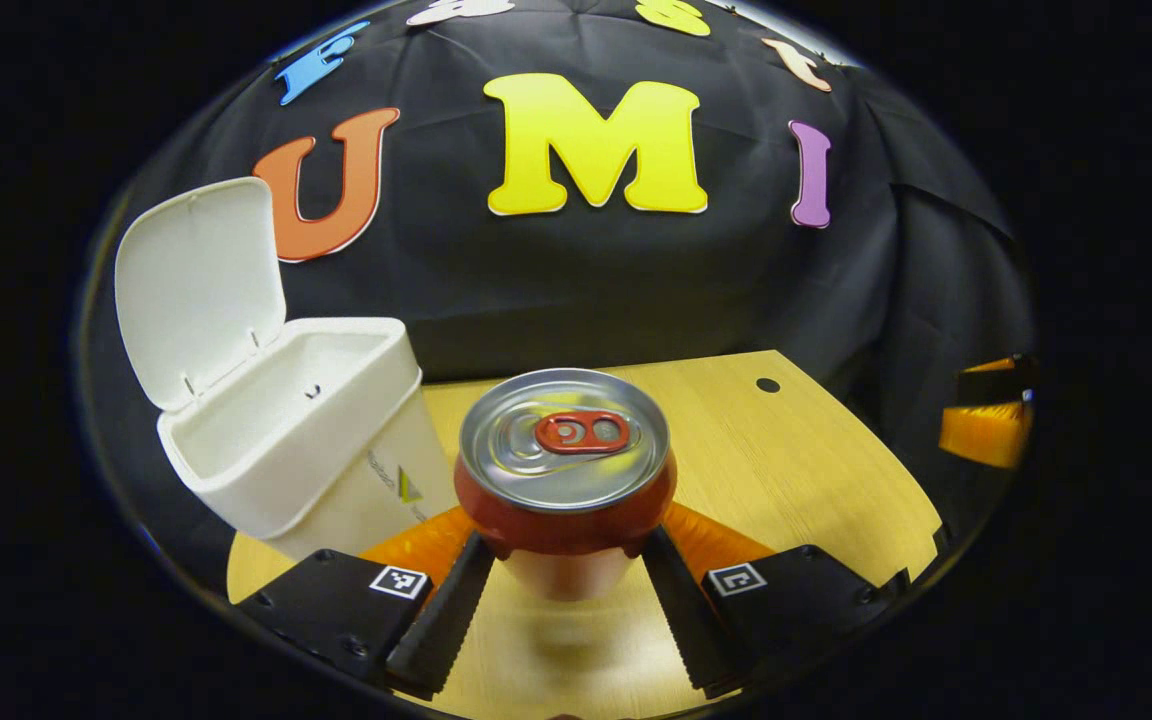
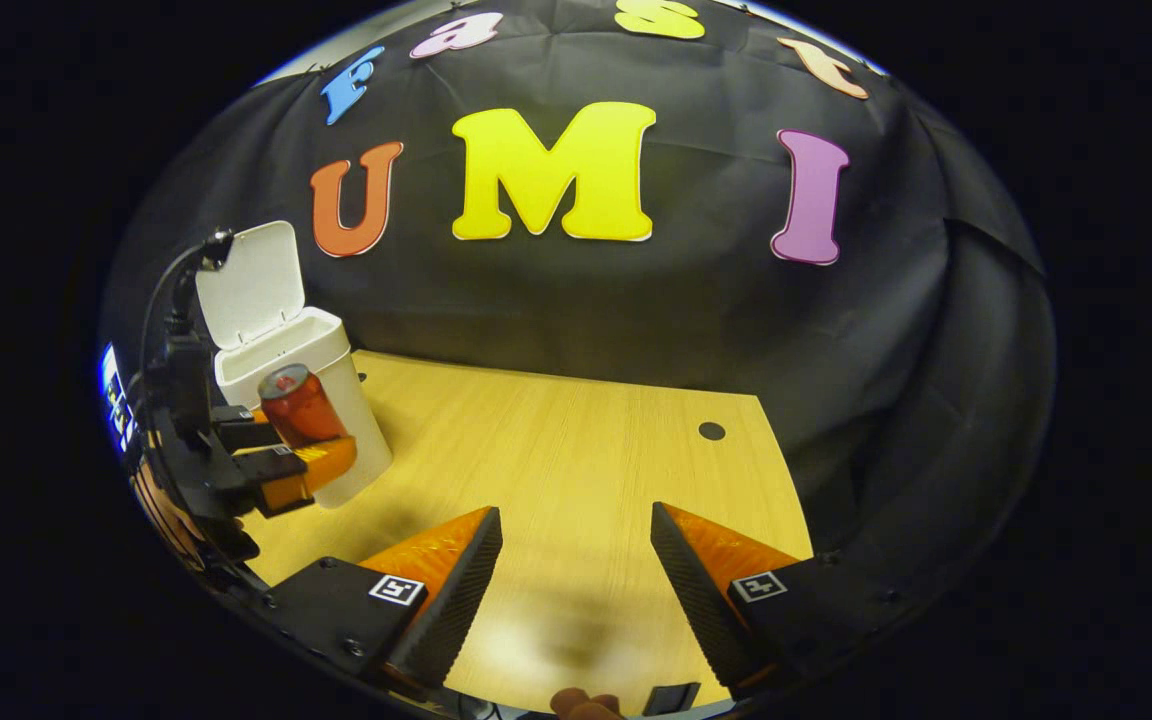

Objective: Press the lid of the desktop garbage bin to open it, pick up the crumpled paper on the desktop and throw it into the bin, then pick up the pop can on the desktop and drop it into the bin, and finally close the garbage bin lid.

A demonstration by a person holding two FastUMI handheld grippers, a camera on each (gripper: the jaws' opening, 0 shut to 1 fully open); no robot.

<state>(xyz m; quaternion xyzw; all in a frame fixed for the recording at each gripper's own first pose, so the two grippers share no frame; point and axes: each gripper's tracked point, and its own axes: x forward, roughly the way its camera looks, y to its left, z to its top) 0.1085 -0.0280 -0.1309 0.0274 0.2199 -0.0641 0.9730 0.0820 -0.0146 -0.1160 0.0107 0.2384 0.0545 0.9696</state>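
Unreadable logo on open bin (image 1: 336,470); pop can (image 1: 564,480) in left gripper (image 1: 566,570).

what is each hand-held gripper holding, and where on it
Left hand-held gripper grips the can by its sides, below the top rim. Right hand-held gripper holds nothing.

The bin (image 1: 316,440) stands at the far left of the table (image 1: 786,470) with its lid (image 1: 198,285) raised upright behind the mouth, so the mouth is unobstructed from above and from the near side. The can (image 1: 564,470), gripped upright in the left gripper (image 1: 566,590), sits just right of the bin wall and above the tabletop. In the right gripper view the tabletop between bin and right edge lies bare, with the right gripper (image 2: 576,590) spread apart over it, well apart from the bin.
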